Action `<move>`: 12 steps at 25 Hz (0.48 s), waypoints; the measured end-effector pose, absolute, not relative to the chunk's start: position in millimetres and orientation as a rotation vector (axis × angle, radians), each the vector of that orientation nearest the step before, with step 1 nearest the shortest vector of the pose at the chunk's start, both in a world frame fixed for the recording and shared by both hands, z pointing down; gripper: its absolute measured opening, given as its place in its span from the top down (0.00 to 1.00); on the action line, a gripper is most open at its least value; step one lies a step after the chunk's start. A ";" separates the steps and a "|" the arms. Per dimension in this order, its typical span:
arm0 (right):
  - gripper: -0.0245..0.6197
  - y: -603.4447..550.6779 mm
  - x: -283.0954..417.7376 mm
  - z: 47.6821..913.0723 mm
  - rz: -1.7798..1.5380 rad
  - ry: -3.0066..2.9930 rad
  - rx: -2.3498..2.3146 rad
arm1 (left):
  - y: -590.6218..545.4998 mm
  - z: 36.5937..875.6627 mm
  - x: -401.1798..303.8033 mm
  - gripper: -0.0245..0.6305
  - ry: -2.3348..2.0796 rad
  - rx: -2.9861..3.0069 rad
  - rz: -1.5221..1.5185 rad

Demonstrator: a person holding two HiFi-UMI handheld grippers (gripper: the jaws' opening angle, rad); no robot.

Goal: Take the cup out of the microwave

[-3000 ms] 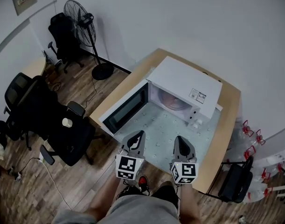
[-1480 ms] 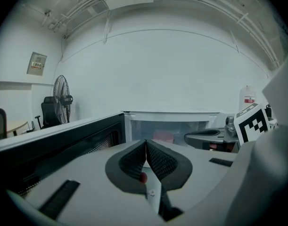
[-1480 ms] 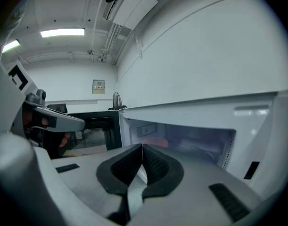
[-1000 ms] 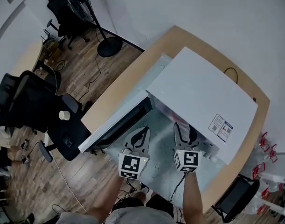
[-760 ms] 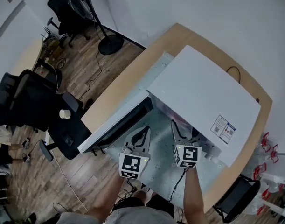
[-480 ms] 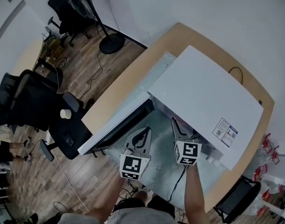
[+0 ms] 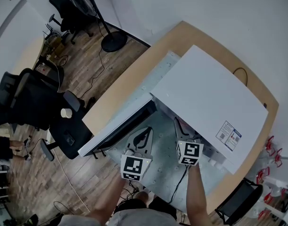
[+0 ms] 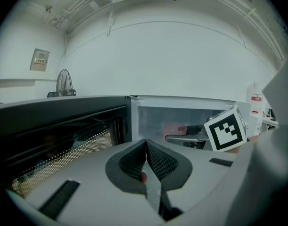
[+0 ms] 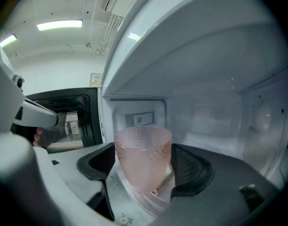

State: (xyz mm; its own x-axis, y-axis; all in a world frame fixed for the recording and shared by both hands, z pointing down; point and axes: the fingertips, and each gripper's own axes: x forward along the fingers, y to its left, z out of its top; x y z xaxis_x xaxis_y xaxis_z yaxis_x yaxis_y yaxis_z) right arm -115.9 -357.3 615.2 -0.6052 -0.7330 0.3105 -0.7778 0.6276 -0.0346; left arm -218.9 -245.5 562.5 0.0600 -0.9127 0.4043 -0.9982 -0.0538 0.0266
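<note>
A pink, dimpled translucent cup (image 9: 143,147) stands upright on the floor of the open white microwave (image 7: 205,93). My right gripper (image 9: 144,167) reaches into the cavity and is open. Its jaws have just been opening, and the cup stands between the pads (image 9: 188,166) without being squeezed. From above, the right gripper (image 7: 183,127) disappears under the oven's top. My left gripper (image 8: 146,147) is shut and empty, held outside beside the swung-open door (image 7: 120,126). In the left gripper view the cup (image 8: 172,127) shows faintly inside the cavity.
The microwave sits on a patterned mat (image 7: 165,171) on a wooden table (image 7: 129,79). Its dark-windowed door (image 9: 70,119) hangs open at the left. Office chairs (image 7: 26,98) and a floor fan (image 7: 94,13) stand beyond the table's left side.
The right gripper has moved further into the microwave and a little lower, and its jaws have spread around the cup. The left gripper has stayed where it was.
</note>
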 end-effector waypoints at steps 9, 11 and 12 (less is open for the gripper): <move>0.40 -356.2 -115.8 612.7 0.243 -2.594 1.218 | -244.1 559.5 -223.8 0.93 -1.943 2.038 0.409; 0.40 -354.4 -116.5 607.6 0.246 -2.608 1.218 | -243.0 557.6 -224.8 0.93 -1.946 2.040 0.407; 0.40 -353.0 -117.4 604.6 0.245 -2.615 1.214 | -242.1 556.3 -225.4 0.93 -1.948 2.040 0.406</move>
